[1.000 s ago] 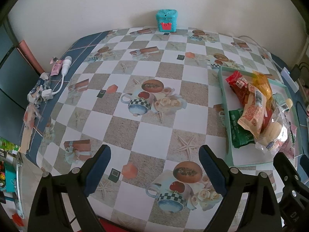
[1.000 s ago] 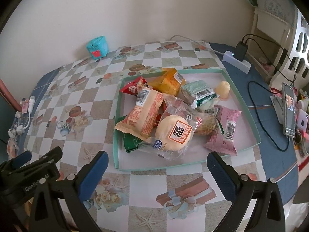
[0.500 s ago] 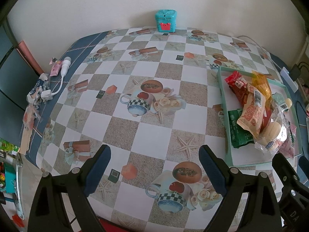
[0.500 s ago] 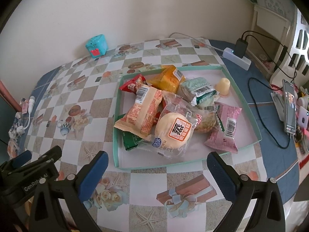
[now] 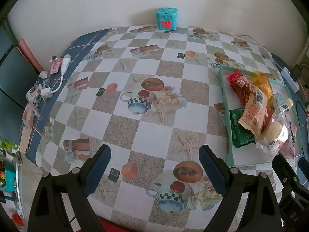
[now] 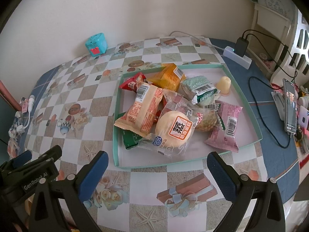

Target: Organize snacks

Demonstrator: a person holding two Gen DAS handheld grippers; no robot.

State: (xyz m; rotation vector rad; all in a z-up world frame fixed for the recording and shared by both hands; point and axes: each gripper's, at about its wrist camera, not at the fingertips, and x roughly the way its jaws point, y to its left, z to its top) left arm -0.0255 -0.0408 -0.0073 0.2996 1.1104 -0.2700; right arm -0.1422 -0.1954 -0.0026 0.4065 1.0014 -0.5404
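A shallow mint-green tray (image 6: 251, 108) holds a heap of several snack packets: a round bun in clear wrap (image 6: 174, 128), an orange-striped packet (image 6: 143, 110), a pink packet (image 6: 226, 124), a yellow packet (image 6: 170, 76), a red packet (image 6: 130, 83), a green-white packet (image 6: 199, 89) and a jelly cup (image 6: 223, 84). My right gripper (image 6: 157, 163) is open and empty, just in front of the tray's near rim. My left gripper (image 5: 154, 156) is open and empty over the checked tablecloth, left of the tray (image 5: 225, 100).
A teal toy box (image 5: 166, 19) stands at the back by the wall. A white cable and small wrappers (image 5: 46, 89) lie at the table's left edge. A power strip with a charger (image 6: 240, 53), cables and a phone (image 6: 289, 110) lie to the right.
Both views shift slightly; the right gripper has edged a little nearer the tray. Both grippers stay open and the snacks have not moved.
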